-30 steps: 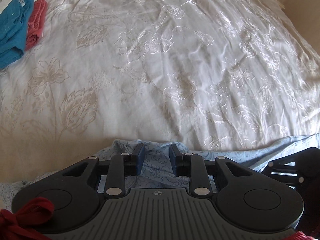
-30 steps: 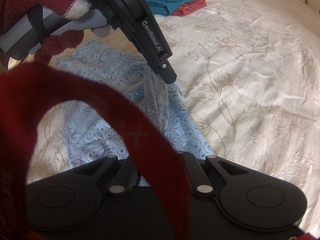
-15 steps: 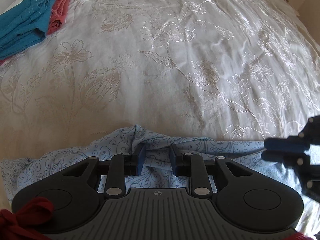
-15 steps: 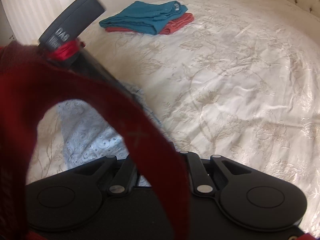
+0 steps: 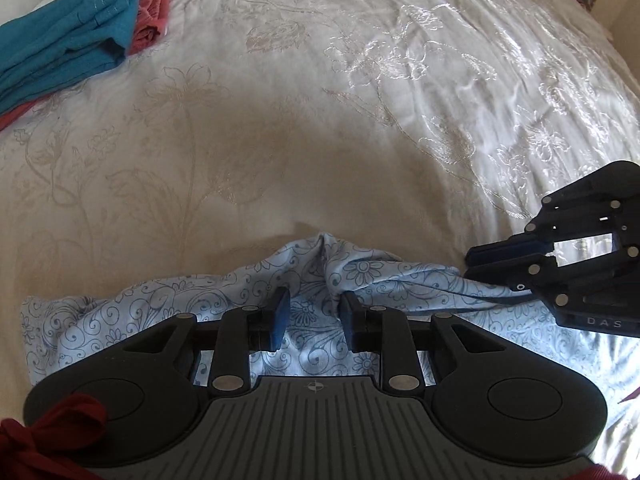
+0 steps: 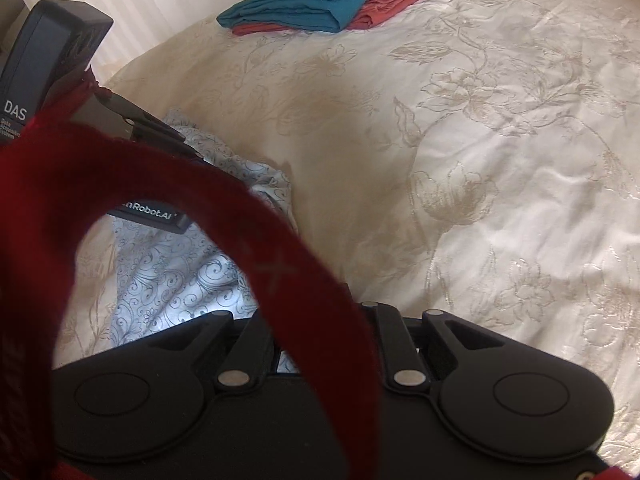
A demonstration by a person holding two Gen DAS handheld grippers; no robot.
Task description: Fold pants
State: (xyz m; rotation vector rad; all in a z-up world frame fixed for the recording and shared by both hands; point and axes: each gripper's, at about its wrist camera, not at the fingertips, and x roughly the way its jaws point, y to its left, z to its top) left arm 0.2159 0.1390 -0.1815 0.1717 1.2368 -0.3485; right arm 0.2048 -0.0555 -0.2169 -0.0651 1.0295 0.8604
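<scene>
- Pale blue cotton pants (image 5: 224,312) with a fine scrollwork print lie bunched on the cream embroidered bedspread (image 5: 304,128), at 6 o'clock in the left wrist view.
- Left gripper (image 5: 313,318): its blue-padded jaws stand spread, a raised ridge of cloth between them.
- Right gripper (image 5: 474,262), at 3 o'clock, has its jaws pressed together on a pulled-taut fold of the pants.
- Folded teal garment (image 5: 68,36) sits atop a coral one (image 5: 152,12) at 10 o'clock, well apart.
- Red fabric strap (image 6: 280,264) loops across the right wrist view, hiding the jaws there.
</scene>
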